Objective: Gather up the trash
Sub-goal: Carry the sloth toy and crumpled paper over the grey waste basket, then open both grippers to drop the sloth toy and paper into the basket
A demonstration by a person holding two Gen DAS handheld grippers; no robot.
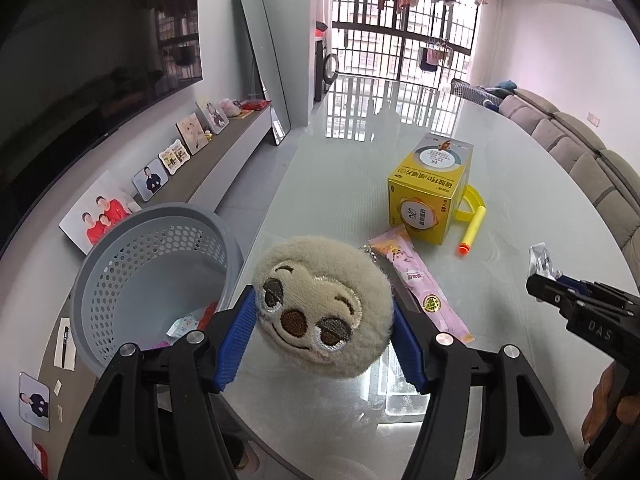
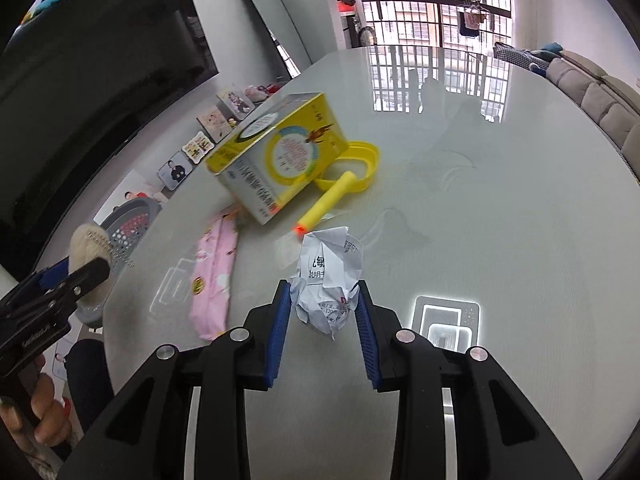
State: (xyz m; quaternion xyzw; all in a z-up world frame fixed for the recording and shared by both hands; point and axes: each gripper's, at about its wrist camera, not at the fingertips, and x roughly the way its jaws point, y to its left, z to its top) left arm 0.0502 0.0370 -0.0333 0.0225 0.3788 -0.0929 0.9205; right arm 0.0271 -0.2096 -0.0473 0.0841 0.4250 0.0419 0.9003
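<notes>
My left gripper [image 1: 325,322] is shut on a round beige plush face toy [image 1: 322,306] and holds it over the table's left edge, beside a grey perforated basket [image 1: 156,280] that holds a few scraps. My right gripper [image 2: 323,306] is shut on a crumpled white paper ball [image 2: 328,276] above the table; it also shows in the left wrist view [image 1: 560,288]. A pink wrapper [image 1: 420,288] lies on the table just past the plush toy, also seen in the right wrist view [image 2: 214,280].
A yellow carton [image 1: 430,188], a yellow foam dart [image 1: 472,228] and a yellow plastic loop [image 2: 360,164] lie mid-table on the glossy round table [image 1: 500,152]. A TV shelf with photo frames [image 1: 176,156] runs along the left; a sofa [image 1: 580,152] at right.
</notes>
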